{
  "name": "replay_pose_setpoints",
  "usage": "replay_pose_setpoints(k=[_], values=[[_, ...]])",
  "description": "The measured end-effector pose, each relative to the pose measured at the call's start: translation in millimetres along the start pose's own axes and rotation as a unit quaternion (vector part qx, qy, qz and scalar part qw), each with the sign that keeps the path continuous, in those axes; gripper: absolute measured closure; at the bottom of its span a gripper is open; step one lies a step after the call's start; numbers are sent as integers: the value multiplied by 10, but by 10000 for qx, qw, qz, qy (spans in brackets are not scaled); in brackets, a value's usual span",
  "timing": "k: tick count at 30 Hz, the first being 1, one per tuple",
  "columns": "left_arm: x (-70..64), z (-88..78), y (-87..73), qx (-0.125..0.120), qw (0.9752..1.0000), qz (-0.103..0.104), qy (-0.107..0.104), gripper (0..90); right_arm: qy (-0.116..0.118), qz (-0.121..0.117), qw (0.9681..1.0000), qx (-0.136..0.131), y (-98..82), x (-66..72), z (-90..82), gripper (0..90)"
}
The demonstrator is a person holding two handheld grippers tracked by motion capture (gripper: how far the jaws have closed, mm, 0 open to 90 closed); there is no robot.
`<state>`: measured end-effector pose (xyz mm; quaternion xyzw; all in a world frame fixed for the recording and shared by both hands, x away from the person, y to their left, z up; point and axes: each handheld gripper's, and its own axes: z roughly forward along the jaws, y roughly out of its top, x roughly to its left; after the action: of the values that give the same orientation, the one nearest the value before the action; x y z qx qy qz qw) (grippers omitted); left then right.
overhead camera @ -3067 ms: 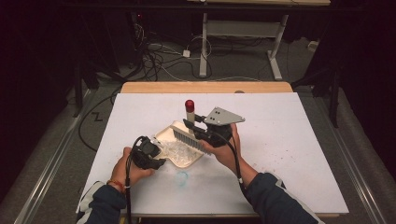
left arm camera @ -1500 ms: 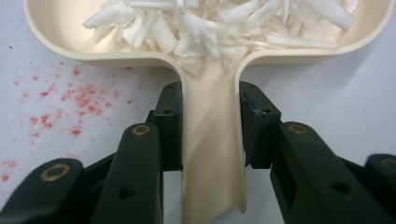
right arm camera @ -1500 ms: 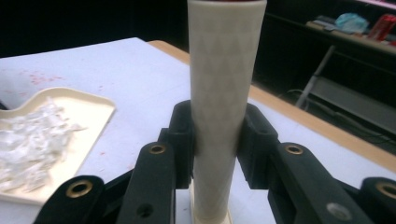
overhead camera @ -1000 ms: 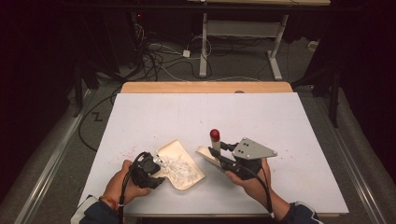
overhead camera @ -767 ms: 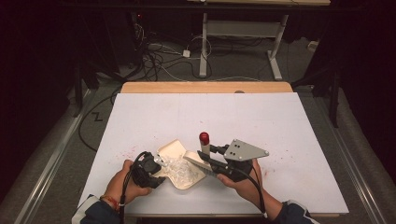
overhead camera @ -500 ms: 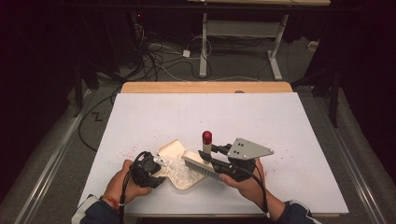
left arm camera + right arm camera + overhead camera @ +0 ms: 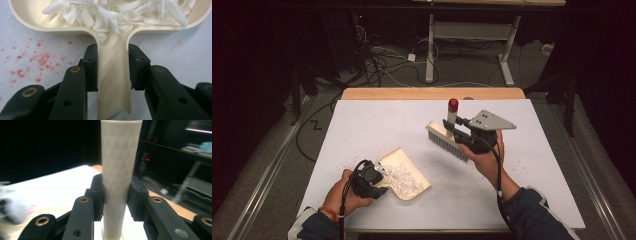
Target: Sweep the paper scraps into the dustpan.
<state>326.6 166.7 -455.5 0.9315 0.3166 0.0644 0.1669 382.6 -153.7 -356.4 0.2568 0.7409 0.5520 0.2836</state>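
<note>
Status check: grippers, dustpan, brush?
Left gripper shut on dustpan handle. Right gripper shut on brush, off the table. Dustpan holds white shreds. Nothing blocking.

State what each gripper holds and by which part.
The left gripper is shut on the dustpan, clamping its handle. The right gripper is shut on the brush, clamping its upright handle.

Your left gripper sits low at the near left, jaws clamped tight, your left hand wrapped around it from behind. Your right gripper is raised off the desk farther out on the right, jaws also clamped, your right hand beneath it, forearm angled in from the bottom right.
</note>
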Motion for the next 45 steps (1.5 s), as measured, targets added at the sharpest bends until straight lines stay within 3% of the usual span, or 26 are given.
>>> replay_pose_setpoints(k=[4,8,11,17,24,32,37,40,45], values=[[42,5,3,-10,10000,-39,-28,634,-367,-193,9990,185,-44,-208,278,701],[79,11,2,-28,10000,-68,-60,634,-592,-133,9976,336,-125,-338,524,701],[96,12,0,-46,9999,-87,-65,634,-722,-137,9969,294,-185,-366,670,701],[129,12,1,-52,9999,-148,-66,634,-661,-157,9972,309,-240,-301,894,701],[158,4,4,-26,9999,-150,-27,634,-130,-239,9991,311,-223,-134,919,700],[196,-22,10,-8,9998,-174,4,634,524,-348,9975,313,-210,124,809,696],[220,-29,4,15,9997,-234,-21,634,1065,-321,9934,286,-187,309,704,699],[245,-38,-1,14,9996,-276,-15,634,1237,-493,9906,327,-175,440,646,699],[256,-24,-2,48,9996,-290,-16,634,1629,-442,9854,215,-139,554,495,701]])
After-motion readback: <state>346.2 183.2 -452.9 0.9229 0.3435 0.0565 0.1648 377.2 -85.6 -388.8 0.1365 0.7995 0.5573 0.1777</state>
